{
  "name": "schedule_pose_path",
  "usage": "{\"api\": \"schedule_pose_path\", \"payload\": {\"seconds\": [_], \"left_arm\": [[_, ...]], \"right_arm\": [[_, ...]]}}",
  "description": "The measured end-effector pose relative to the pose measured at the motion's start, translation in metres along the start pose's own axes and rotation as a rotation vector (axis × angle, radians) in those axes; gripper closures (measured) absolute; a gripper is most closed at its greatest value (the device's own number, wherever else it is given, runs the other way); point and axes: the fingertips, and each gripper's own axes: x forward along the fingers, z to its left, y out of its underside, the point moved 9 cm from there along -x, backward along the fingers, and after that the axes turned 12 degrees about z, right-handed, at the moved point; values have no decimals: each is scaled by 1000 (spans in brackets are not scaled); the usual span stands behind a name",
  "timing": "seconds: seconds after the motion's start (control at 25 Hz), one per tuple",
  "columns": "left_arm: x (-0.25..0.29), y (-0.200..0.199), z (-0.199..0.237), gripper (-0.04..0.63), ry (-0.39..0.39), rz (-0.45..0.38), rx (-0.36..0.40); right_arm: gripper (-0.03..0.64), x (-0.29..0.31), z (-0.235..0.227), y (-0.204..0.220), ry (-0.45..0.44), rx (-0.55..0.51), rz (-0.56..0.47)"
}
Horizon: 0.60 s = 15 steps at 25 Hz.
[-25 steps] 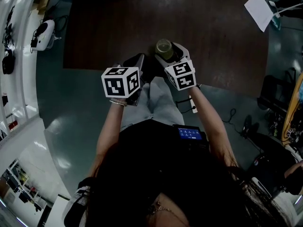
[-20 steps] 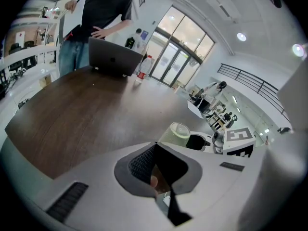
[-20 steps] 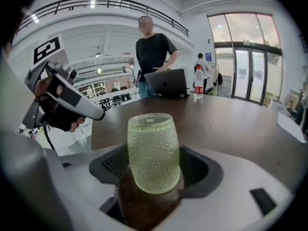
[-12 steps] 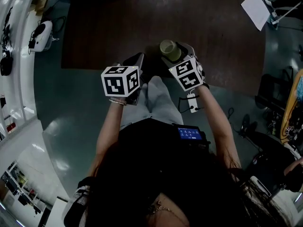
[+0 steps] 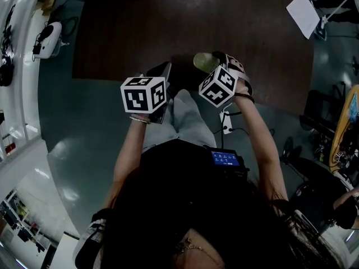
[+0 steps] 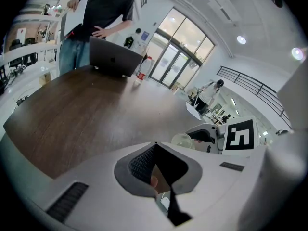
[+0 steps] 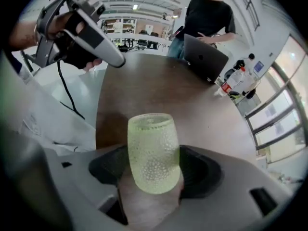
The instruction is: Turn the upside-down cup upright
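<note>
A pale green bumpy glass cup [image 7: 153, 153] is held off the dark wooden table [image 7: 159, 93], with my right gripper [image 7: 155, 174] shut on its rounded body. In the right gripper view its rim end points away from the camera. From the head view the cup [image 5: 204, 61] lies tilted sideways above the table's near edge [image 5: 112, 77], just ahead of my right gripper [image 5: 217, 67]. My left gripper [image 5: 160, 74] hovers a little to the left of it, its jaws closed together with nothing in them. In the left gripper view the left gripper [image 6: 155, 146] sees the cup [image 6: 182, 140] at its right.
An open laptop [image 7: 206, 57] and bottles [image 7: 232, 86] stand at the table's far side, where a person in a black shirt [image 7: 210, 14] stands. A white sheet [image 5: 305, 11] lies at the far right corner. A cable [image 5: 226, 122] hangs below my right hand.
My right gripper has rolled and shifted slightly right and forward with the cup, which has turned from showing a round end to lying sideways. The left gripper has stayed put.
</note>
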Motion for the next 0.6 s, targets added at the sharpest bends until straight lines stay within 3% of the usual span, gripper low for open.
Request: {"api": "schedule_pose_path", "payload": {"seconds": [0.36, 0.6], "left_arm": [[-3, 1, 1, 594, -3, -1, -8], [-4, 1, 3, 594, -6, -4, -17]], "right_arm": [[275, 6, 11, -18, 46, -162, 100], [284, 12, 18, -31, 49, -224, 107]]}}
